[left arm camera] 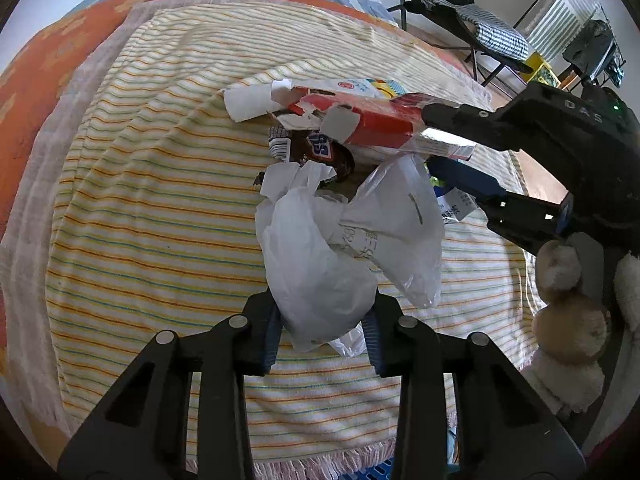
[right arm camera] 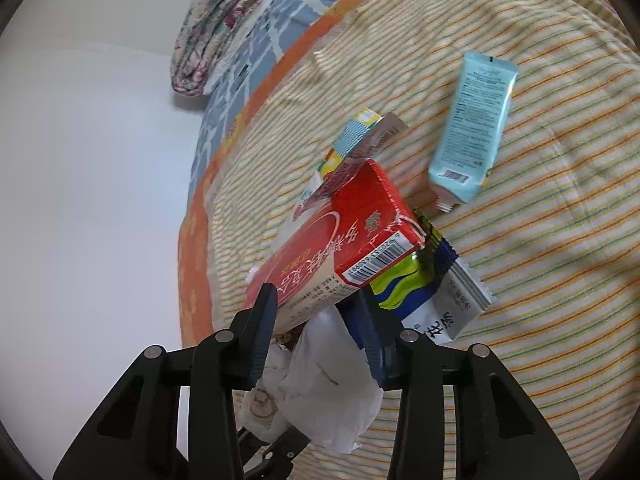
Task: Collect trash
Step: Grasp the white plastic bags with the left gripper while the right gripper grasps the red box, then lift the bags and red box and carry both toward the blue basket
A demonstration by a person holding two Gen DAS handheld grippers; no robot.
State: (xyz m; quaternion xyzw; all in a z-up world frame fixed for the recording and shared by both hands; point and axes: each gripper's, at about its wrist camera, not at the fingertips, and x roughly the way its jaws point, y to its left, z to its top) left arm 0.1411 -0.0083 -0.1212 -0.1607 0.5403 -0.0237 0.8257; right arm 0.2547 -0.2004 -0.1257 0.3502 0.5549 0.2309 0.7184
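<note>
My left gripper (left arm camera: 324,328) is shut on a white plastic bag (left arm camera: 320,264) and holds it above the striped towel (left arm camera: 140,200). A brown candy wrapper (left arm camera: 316,152) and torn paper sit at the bag's mouth. My right gripper (right arm camera: 316,336) comes in from the right in the left wrist view (left arm camera: 452,136), shut on a torn red carton (right arm camera: 340,236), also seen in the left wrist view (left arm camera: 380,124), held over the bag's mouth. The white bag (right arm camera: 328,392) hangs below it. A green and blue snack wrapper (right arm camera: 432,292) lies beside the carton.
A light blue tube (right arm camera: 472,128) lies on the towel farther off. A folded floral quilt (right arm camera: 216,28) sits at the bed's far end. A plush toy (left arm camera: 568,312) is at the right. A chair (left arm camera: 472,12) and a rack (left arm camera: 576,20) stand on the floor beyond the bed.
</note>
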